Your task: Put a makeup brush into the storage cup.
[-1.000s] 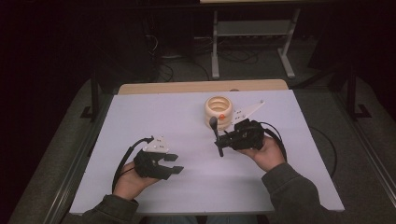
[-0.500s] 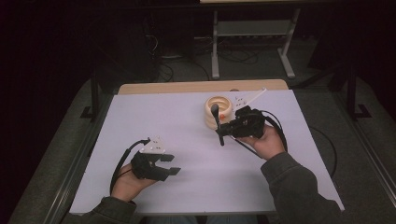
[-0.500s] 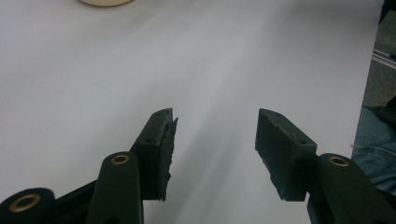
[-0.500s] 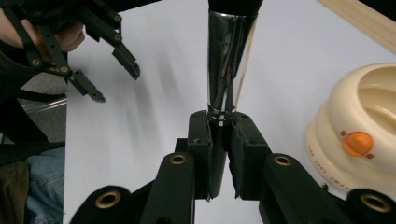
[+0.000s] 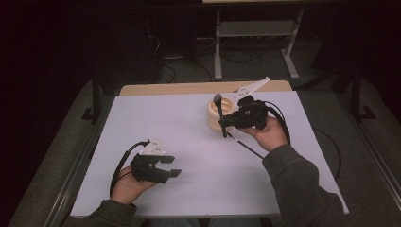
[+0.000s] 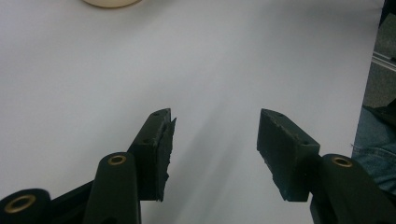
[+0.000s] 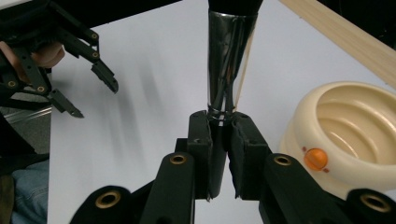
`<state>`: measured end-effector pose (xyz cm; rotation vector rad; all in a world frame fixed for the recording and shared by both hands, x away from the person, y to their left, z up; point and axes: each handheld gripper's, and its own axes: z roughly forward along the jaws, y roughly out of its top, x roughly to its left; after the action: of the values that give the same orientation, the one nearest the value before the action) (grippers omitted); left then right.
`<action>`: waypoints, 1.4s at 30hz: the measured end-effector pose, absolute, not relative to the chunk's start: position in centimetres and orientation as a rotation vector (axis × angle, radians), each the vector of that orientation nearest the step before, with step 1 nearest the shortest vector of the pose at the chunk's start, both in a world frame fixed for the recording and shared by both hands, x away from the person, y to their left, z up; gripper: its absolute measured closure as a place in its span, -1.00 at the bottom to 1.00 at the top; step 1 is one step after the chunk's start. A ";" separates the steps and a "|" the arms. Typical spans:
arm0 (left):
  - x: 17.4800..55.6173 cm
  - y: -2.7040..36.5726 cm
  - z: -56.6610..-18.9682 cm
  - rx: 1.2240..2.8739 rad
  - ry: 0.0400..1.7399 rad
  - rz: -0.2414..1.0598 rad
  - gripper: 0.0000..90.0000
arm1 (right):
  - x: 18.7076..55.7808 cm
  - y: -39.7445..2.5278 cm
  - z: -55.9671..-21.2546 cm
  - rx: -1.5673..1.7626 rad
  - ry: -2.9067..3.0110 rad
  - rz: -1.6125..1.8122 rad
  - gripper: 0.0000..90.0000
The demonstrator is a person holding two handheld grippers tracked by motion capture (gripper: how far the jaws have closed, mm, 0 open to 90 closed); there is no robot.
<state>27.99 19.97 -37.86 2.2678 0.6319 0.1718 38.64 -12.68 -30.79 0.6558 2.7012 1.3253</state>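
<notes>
A black brush (image 5: 219, 113) with a silver ferrule (image 7: 230, 65) stands nearly upright, head up, in my right gripper (image 5: 226, 124), whose jaws are shut on its handle just below the ferrule (image 7: 227, 126). The brush is right beside a cream round bowl (image 5: 213, 117) with ringed inner walls and an orange button (image 7: 315, 158); whether they touch I cannot tell. My left gripper (image 5: 172, 166) rests low at the near left of the white table, open, with nothing between its pads (image 6: 215, 144). It also appears far off in the right gripper view (image 7: 88, 88).
The white table top (image 5: 189, 123) has a wooden strip (image 5: 189, 88) along its far edge. A black cable (image 5: 246, 146) trails from the right gripper across the table. A metal stand (image 5: 255, 42) is on the floor behind.
My right gripper has carried the brush away from me and slightly right, up to the cream bowl. The left gripper has barely moved and stays open.
</notes>
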 end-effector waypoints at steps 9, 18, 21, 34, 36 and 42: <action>28.0 20.1 -37.9 2.266 0.638 0.169 -0.01 | 40.1 -12.7 -29.8 0.685 2.685 1.311 0.74; 28.0 20.2 -37.9 2.265 0.638 0.172 -0.04 | 41.3 -13.1 -28.7 0.745 2.655 1.320 0.74; 28.0 20.2 -37.8 2.269 0.637 0.170 -0.04 | 41.7 -13.1 -28.4 0.767 2.644 1.322 0.74; 28.1 20.3 -37.9 2.269 0.629 0.170 -0.06 | 44.4 -12.8 -27.3 0.834 2.599 1.321 0.74; 28.1 20.3 -37.8 2.262 0.635 0.168 -0.06 | 45.0 -12.9 -27.3 0.855 2.588 1.321 0.74; 28.1 20.4 -37.8 2.256 0.636 0.165 -0.07 | 46.4 -13.2 -27.9 0.920 2.554 1.318 0.74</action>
<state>28.08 20.39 -37.83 2.2555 0.6359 0.1649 46.40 -13.24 -27.94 0.9197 2.5544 1.3183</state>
